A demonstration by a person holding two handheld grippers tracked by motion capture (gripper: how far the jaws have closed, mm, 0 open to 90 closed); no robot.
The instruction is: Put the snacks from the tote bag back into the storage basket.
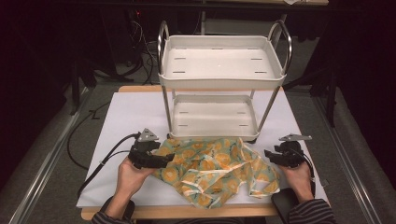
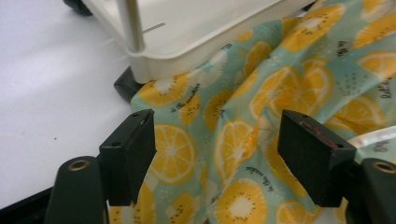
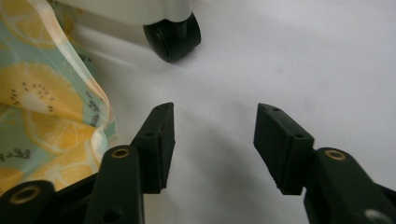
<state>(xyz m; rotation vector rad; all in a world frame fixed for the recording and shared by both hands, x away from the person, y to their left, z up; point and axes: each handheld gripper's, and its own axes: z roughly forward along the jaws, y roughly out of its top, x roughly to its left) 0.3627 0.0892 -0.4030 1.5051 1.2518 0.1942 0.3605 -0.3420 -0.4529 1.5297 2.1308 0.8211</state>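
The lemon-print cloth [image 1: 217, 168] lies crumpled on the surface at six o'clock of the cart [image 1: 223, 84]. Left tongs [image 2: 224, 154] straddle it open; right tongs [image 3: 212, 140], open, hover beside its edge. Next, probably, each must pinch an edge.

This looks like a lab or recording room: a white-topped table [image 1: 126, 121] stands on grey carpet [image 1: 42, 154], with loose black cables [image 1: 140, 51] on the floor at 11 o'clock and dark stand legs [image 1: 74, 88] at 9 o'clock.
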